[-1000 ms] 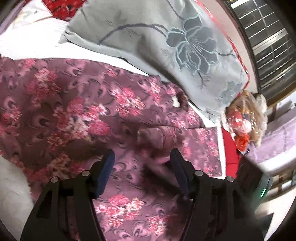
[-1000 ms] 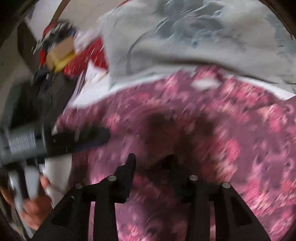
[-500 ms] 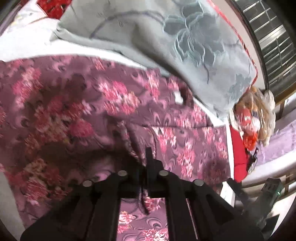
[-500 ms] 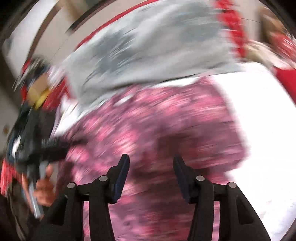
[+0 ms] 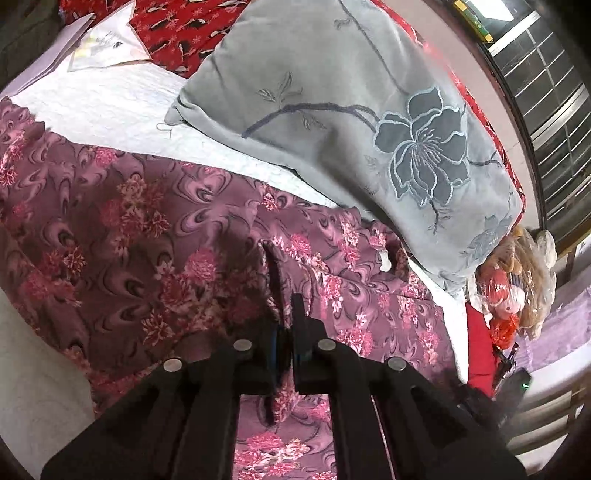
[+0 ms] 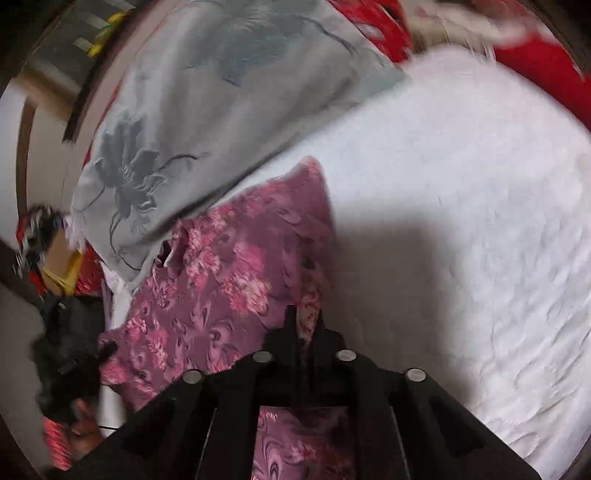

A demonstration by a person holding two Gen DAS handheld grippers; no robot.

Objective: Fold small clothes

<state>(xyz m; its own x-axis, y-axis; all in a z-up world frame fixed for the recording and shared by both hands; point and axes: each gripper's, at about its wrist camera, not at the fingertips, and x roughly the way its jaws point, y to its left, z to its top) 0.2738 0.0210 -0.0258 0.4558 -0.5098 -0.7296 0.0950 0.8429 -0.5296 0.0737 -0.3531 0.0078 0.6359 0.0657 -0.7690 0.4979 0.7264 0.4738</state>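
Pillow (image 5: 369, 122) overlaps floral garment (image 5: 129, 229); left tongs (image 5: 286, 317) and right tongs (image 6: 304, 325) clamp it.

White quilted bedsheet (image 5: 122, 110) covers the bed; in the right wrist view it is wrinkled, with a broad dark shadow across its near part. Grey pillow (image 5: 351, 110) with a stitched dark-blue flower (image 5: 421, 144) and stem lies on the sheet, tilted up against a red patterned cloth (image 5: 177, 26) behind it. In the right wrist view the same pillow (image 6: 207, 110) is blurred. Folded white paper (image 5: 107, 44) lies at the sheet's far edge, touching the red cloth. Beside the bed, a doll in clear plastic wrap (image 5: 517, 280), fair hair and red clothing. Window grille (image 5: 554, 92) behind it. A lilac-covered surface (image 5: 561, 332) sits below the doll.
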